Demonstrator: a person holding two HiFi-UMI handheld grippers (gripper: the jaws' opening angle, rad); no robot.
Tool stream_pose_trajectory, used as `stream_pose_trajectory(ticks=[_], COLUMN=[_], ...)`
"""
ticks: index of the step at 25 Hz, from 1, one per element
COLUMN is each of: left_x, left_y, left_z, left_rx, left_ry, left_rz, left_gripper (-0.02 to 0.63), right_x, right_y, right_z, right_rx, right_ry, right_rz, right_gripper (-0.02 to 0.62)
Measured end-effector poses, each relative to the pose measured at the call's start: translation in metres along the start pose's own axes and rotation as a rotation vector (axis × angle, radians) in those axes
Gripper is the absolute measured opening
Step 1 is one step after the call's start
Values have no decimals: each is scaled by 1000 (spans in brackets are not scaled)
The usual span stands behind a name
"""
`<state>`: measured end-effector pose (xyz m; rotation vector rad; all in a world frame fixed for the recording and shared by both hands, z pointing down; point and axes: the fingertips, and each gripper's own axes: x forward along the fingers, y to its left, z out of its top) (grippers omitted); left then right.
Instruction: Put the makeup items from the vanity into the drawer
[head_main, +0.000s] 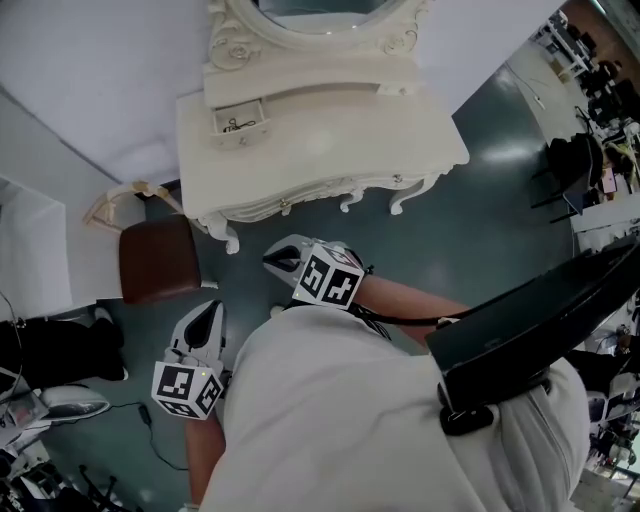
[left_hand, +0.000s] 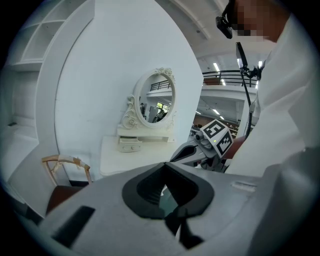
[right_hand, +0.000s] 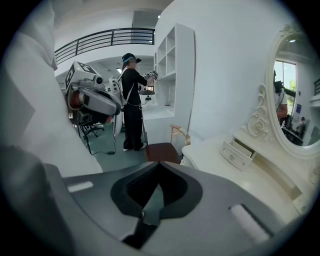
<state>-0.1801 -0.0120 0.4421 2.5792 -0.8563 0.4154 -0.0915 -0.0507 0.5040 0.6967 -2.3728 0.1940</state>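
- The brown chair (head_main: 157, 258) sits just beside the left corner of the vanity (head_main: 330, 140). I judge that a low reach with the left gripper (head_main: 207, 318) could clip it.
- The left gripper hangs near the wearer's body, jaws together on nothing, well apart from the vanity.
- The small drawer (head_main: 262, 118) stands open at the back left of the vanity top. Something small and dark lies inside, but I cannot tell what. I make out no makeup on the bare top.
- The drawer looks narrow, so an item brought in crooked could catch its rim.
- The right gripper (head_main: 278, 258) is nearer the vanity's front edge but not touching it, jaws closed and empty. I must part them before any grasp, or they would shove the item away.
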Motion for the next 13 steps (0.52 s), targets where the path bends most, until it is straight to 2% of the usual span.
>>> stream_pose_trajectory(ticks=[13], left_x=[25], left_y=[-3], left_z=[11], left_rx=[-5], left_ry=[34], left_rz=[9], left_gripper=[3], right_x=[-5], right_y=[-25], right_z=[-11], right_rx=[22], right_ry=[-10], right_rz=[20], right_gripper=[0])
